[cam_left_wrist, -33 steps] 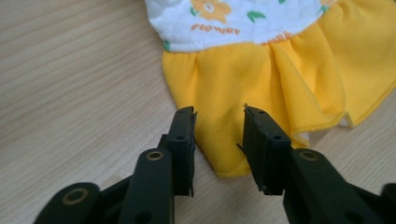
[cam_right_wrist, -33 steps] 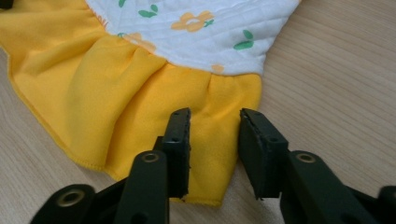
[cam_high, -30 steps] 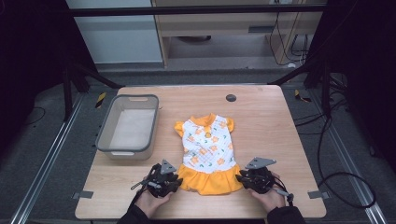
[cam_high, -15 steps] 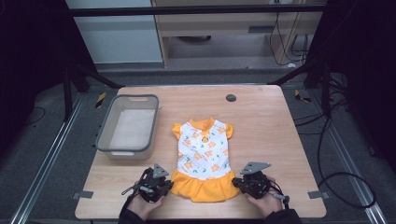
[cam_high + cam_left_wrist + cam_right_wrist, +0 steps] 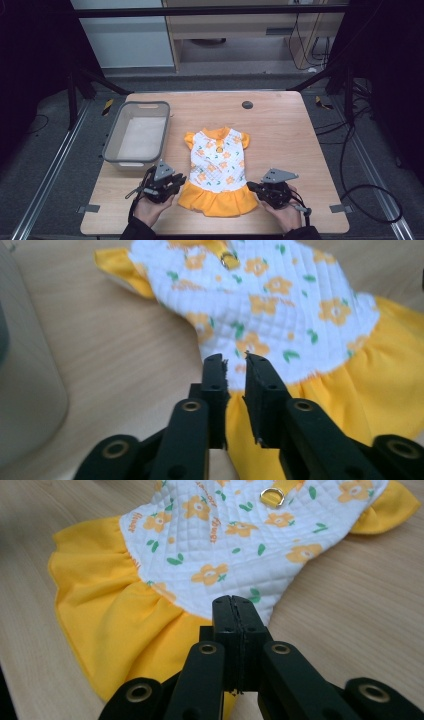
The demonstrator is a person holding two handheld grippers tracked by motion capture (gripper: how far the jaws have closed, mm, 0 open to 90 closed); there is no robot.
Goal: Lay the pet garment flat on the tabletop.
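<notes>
A small dress (image 5: 217,165) with a white flowered top and yellow skirt lies flat on the wooden table (image 5: 295,140), skirt toward the person. My left gripper (image 5: 178,181) hovers at the skirt's left edge. In the left gripper view its jaws (image 5: 235,357) have just been opening a little and stand a narrow gap apart, with the dress (image 5: 280,305) behind the gap and nothing pinched. My right gripper (image 5: 251,186) is at the dress's right waist edge. Its jaws (image 5: 234,599) have just been closing and meet tightly over the dress (image 5: 215,545); I see no cloth between them.
A grey plastic bin (image 5: 136,106) stands at the table's left, and its wall (image 5: 25,385) shows in the left gripper view. A small dark disc (image 5: 247,104) sits near the far edge. The table's front edge is just under both hands.
The dress slid toward the person together with both grippers, then stopped. The left gripper has since lifted slightly. The right gripper has stayed in place.
</notes>
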